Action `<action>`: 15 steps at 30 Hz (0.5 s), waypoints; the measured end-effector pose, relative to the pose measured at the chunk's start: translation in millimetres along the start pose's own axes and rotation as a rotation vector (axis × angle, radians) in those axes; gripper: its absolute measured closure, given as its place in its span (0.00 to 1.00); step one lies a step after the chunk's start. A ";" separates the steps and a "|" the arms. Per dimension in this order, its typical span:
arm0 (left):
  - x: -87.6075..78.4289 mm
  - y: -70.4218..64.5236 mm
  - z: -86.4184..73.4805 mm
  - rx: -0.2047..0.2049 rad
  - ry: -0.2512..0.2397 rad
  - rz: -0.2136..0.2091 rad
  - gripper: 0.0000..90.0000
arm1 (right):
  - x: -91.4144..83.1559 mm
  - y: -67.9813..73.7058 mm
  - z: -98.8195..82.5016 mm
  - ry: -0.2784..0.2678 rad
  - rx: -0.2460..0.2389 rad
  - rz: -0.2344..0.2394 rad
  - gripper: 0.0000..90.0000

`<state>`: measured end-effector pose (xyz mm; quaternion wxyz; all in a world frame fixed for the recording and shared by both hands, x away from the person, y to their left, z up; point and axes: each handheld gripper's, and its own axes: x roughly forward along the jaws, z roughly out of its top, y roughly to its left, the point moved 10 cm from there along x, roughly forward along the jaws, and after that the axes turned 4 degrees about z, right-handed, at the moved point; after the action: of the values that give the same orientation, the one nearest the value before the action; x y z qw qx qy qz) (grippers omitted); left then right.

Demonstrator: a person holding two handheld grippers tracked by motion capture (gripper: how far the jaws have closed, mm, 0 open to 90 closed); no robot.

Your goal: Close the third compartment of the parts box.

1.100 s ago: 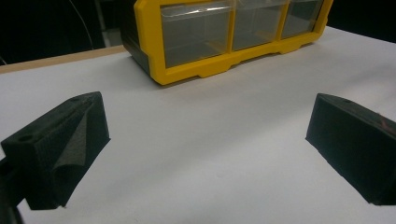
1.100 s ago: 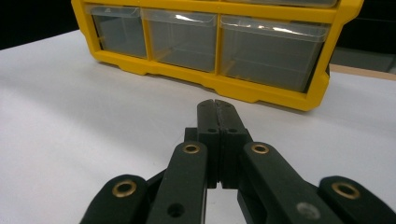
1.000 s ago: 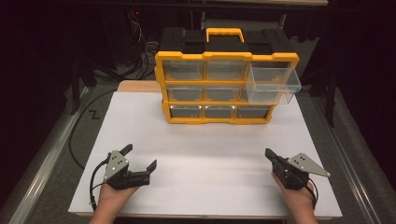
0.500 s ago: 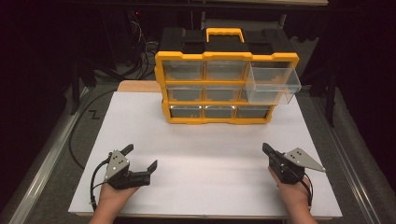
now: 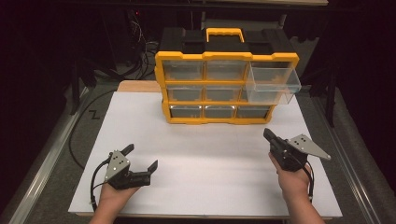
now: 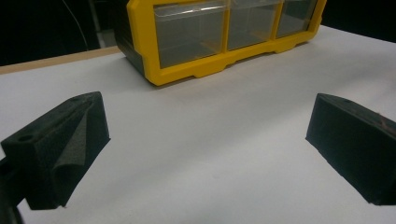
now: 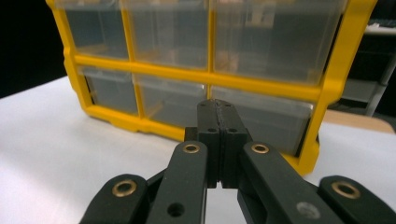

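Approaching: the right tool (image 5: 270, 136) has lifted off the white desk (image 5: 205, 154) and edged toward the organizer (image 5: 226, 77) over the last second, as the high view shows against the earlier pictures.
Right tool state: jaws pressed flat together with nothing between them; in the right gripper view (image 7: 218, 109) they point at the lower rows of clear drawers.
Left tool state: jaws spread wide and empty (image 5: 140, 156), resting low near the front left of the desk; it has not shifted. In the left gripper view (image 6: 205, 140) only bare desk lies between the two black pads.
Organizer position: yellow-framed, black-topped with a yellow handle, standing upright at the far middle of the desk, well apart from both tools.
Open drawer: the clear drawer (image 5: 273, 84) at the upper right is pulled out well past the frame and looks empty; the other drawers sit flush.
Meaning for the work: the rising, closed right tool probably heads for that protruding drawer, perhaps to push it home with the jaw tips.
Watch for: a push off centre could skew the drawer or slide the whole organizer back.
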<state>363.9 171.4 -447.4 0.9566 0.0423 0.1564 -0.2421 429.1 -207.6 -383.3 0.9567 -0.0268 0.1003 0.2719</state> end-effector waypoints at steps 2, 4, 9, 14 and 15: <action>-0.2 -0.2 0.1 0.001 -0.001 -0.001 0.00 | 0.5 -0.4 7.6 -0.013 0.000 -0.003 1.00; -0.3 -0.3 0.3 0.000 -0.002 -0.001 0.00 | 1.2 -0.5 14.7 -0.024 0.002 -0.003 1.00; -1.3 -0.6 0.8 0.000 -0.006 -0.004 0.00 | 2.6 0.1 31.3 -0.052 0.002 -0.006 1.00; -1.5 -1.4 1.3 -0.001 -0.010 -0.008 0.00 | 3.7 2.2 44.5 -0.071 -0.005 -0.005 1.00; -1.5 -1.4 1.3 -0.001 -0.010 -0.008 0.00 | 4.0 2.9 46.7 -0.074 -0.008 -0.005 1.00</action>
<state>362.3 170.6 -445.7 0.9565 0.0400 0.1517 -0.2459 439.2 -198.2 -338.4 0.9603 -0.0207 0.0639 0.2709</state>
